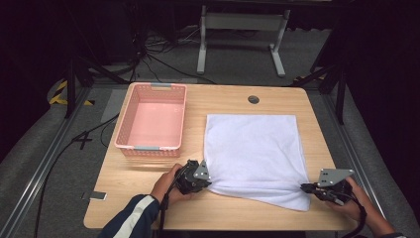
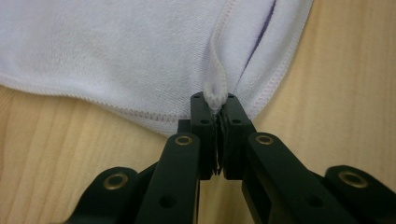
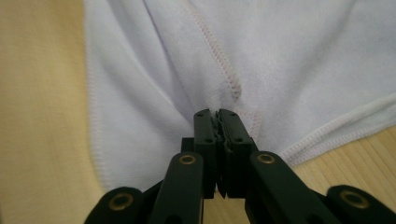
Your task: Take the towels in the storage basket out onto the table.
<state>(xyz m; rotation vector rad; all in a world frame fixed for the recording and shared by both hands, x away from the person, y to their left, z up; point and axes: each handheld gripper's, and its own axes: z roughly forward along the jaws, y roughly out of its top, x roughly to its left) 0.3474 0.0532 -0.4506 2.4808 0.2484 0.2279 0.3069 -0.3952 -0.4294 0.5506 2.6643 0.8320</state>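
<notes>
From above, my left gripper (image 1: 207, 179) pinches the near left corner of the white towel (image 1: 252, 146), and my right gripper (image 1: 308, 187) pinches its near right corner. The towel lies spread on the wooden table (image 1: 148, 198), a pink basket (image 1: 130, 119) just left of it. In the left gripper view, my jaws are clamped on a puckered fold of hem (image 2: 215, 95). In the right gripper view, they are closed on a stitched edge (image 3: 219, 70); the cloth between them is hard to see.
</notes>
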